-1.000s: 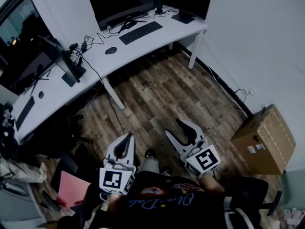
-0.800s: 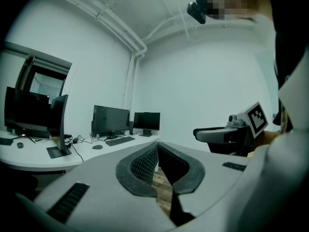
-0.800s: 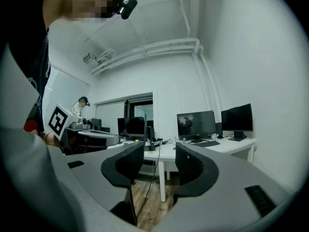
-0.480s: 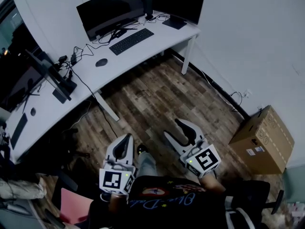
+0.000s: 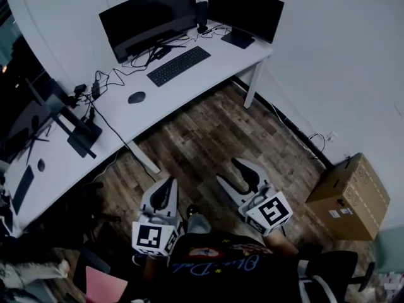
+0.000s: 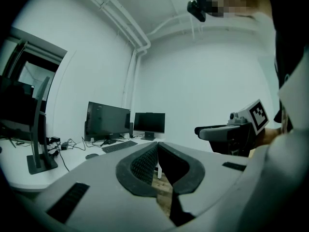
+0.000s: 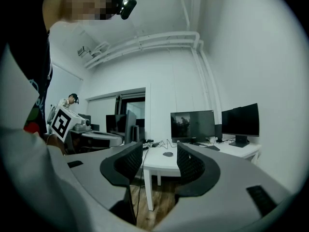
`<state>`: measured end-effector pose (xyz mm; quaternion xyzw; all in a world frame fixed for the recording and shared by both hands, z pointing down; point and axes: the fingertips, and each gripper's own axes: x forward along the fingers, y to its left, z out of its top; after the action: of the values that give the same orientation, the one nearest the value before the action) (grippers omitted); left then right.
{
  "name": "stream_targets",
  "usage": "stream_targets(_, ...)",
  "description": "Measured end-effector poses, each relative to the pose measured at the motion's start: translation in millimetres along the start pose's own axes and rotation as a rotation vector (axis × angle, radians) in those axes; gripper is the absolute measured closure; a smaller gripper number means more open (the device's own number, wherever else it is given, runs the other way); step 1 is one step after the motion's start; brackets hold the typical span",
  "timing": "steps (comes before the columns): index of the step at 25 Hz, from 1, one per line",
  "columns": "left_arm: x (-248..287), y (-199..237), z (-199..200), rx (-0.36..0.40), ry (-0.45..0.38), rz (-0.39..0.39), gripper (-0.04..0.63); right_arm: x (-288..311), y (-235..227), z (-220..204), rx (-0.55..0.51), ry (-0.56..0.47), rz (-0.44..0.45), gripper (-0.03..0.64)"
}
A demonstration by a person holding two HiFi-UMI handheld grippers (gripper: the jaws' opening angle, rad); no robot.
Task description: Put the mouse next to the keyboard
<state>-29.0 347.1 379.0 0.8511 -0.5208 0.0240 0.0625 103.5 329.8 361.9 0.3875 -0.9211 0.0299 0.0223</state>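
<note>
Near two monitors (image 5: 149, 19), one mouse (image 5: 136, 97), one keyboard (image 5: 178, 65); left tool (image 6: 157, 147) closed, right (image 7: 159, 150) opening, empty.

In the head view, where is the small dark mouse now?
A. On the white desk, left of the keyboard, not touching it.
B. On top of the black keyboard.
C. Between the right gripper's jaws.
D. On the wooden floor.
A: the small dark oval mouse lies on the white desk, with bare desk surface between it and the long black keyboard to its right.
</note>
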Motion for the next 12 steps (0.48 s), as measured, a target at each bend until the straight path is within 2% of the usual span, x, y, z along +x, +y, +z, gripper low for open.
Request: stream_targets(12, 62, 112, 15, -0.015, -0.007, 0.004, 0.592, 131, -15, 10, -0.01, 0.007, 0.044, 0.423)
